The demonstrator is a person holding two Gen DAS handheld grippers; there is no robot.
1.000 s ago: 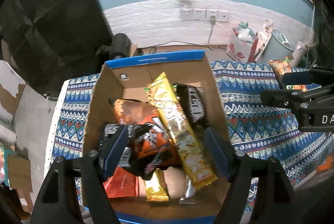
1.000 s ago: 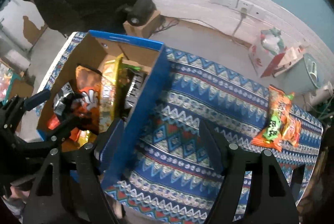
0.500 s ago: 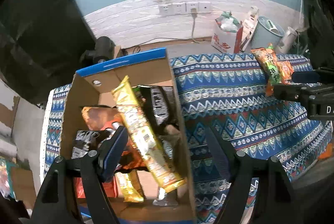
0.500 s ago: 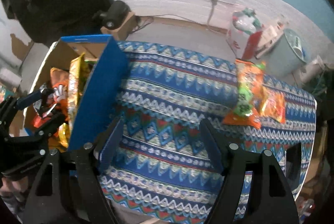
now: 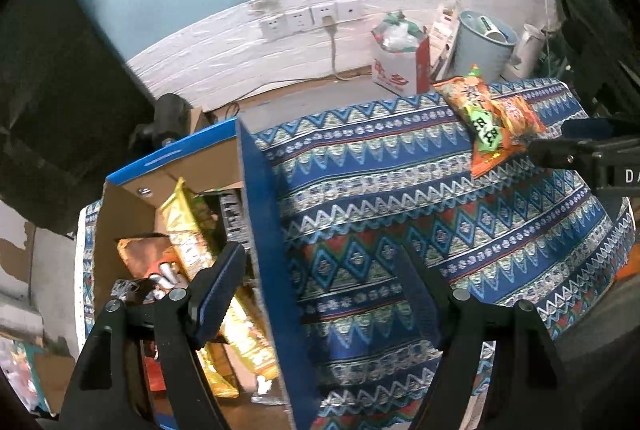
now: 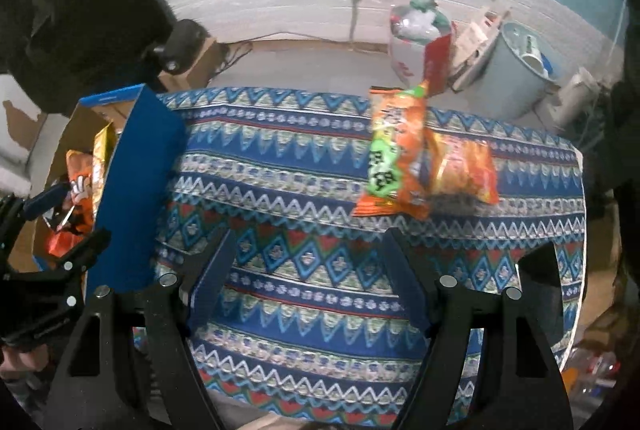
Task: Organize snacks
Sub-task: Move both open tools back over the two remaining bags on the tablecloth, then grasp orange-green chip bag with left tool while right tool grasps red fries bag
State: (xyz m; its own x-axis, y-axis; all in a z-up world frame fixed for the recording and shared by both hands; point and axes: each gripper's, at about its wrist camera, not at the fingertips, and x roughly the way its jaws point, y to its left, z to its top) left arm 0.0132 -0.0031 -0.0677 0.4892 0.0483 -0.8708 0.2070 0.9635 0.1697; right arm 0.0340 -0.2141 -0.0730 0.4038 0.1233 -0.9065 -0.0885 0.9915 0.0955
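both grippers, left [image 5: 320, 294] and right [image 6: 308, 282], wide open and empty above the patterned cloth [image 6: 320, 254]

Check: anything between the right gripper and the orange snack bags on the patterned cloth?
Nothing visible. The open right gripper faces the two overlapping orange snack bags across bare blue patterned tablecloth. The blue cardboard box stands off to its left.

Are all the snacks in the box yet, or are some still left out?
Mostly done: several packets sit in the cardboard box. Neither the left gripper nor the right gripper holds anything; both are open. Still left: two orange snack bags lying on the patterned cloth.
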